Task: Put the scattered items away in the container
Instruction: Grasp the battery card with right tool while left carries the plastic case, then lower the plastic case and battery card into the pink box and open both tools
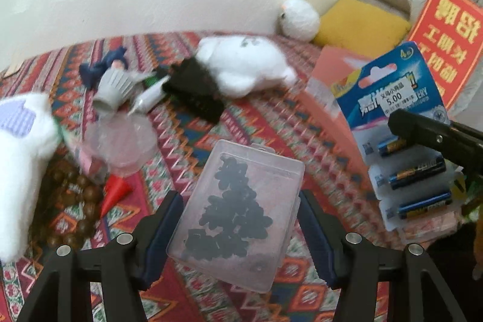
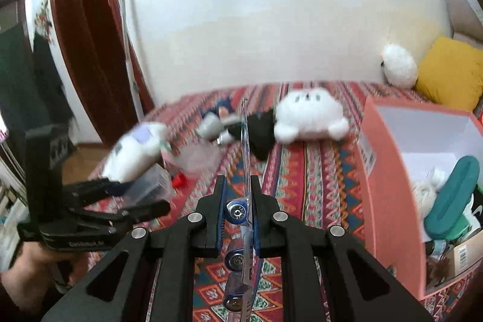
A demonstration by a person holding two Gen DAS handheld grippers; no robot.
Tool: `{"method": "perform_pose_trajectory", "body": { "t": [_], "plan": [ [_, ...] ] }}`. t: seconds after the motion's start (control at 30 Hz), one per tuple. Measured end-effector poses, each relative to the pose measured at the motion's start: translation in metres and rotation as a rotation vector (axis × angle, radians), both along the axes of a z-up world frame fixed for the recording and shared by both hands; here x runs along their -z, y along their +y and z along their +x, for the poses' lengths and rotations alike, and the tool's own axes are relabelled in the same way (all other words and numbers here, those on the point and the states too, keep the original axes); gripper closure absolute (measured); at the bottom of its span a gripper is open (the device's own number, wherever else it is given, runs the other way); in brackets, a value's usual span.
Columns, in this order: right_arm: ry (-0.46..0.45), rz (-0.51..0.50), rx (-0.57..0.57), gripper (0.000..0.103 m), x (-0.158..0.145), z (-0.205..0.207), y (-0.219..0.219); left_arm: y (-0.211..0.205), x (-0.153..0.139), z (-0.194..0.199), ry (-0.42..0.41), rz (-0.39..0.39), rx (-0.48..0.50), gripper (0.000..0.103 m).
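My left gripper (image 1: 240,195) is shut on a clear plastic box (image 1: 238,201) of small black pieces, held above the patterned cloth. In the right wrist view the left gripper (image 2: 145,195) and the clear box (image 2: 151,184) sit low at the left. My right gripper (image 2: 238,180) is shut on a blue battery pack (image 2: 238,213), seen edge-on. From the left wrist view the battery pack (image 1: 401,122) hangs at the right, pinched by the right gripper (image 1: 401,125). The pink box (image 2: 389,171) stands to the right, open, holding a teal item (image 2: 452,201) and other things.
Scattered on the cloth are a white plush (image 1: 244,65), a black cloth piece (image 1: 193,89), a grey toy (image 1: 116,85), a second white plush (image 1: 21,159), brown beads (image 1: 72,204), a red cone (image 1: 114,192) and clear wrap (image 1: 126,141). A yellow cushion (image 1: 359,26) lies by the wall.
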State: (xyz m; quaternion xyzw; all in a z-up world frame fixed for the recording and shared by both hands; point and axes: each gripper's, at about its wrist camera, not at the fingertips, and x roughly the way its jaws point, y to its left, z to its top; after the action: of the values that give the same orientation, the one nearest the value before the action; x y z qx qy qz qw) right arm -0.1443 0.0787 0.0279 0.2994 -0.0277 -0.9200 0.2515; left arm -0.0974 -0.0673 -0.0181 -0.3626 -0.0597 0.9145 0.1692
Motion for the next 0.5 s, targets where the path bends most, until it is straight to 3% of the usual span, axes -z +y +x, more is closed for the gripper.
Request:
{"method": "perform_pose_trajectory", "body": {
  "t": [0.2, 0.4, 0.5],
  "plan": [
    [0.1, -0.096, 0.086, 0.089, -0.055, 0.002, 0.046, 0.039, -0.044, -0.014, 0.072, 0.03, 0.055, 0.037],
    [0.247, -0.129, 0.333, 0.089, -0.108, 0.002, 0.131, 0.131, -0.104, -0.043, 0.167, 0.045, 0.221, 0.037],
    [0.273, -0.149, 0.43, 0.089, -0.117, 0.001, 0.168, 0.184, -0.124, -0.058, 0.175, 0.061, 0.31, 0.037]
  ]
}}
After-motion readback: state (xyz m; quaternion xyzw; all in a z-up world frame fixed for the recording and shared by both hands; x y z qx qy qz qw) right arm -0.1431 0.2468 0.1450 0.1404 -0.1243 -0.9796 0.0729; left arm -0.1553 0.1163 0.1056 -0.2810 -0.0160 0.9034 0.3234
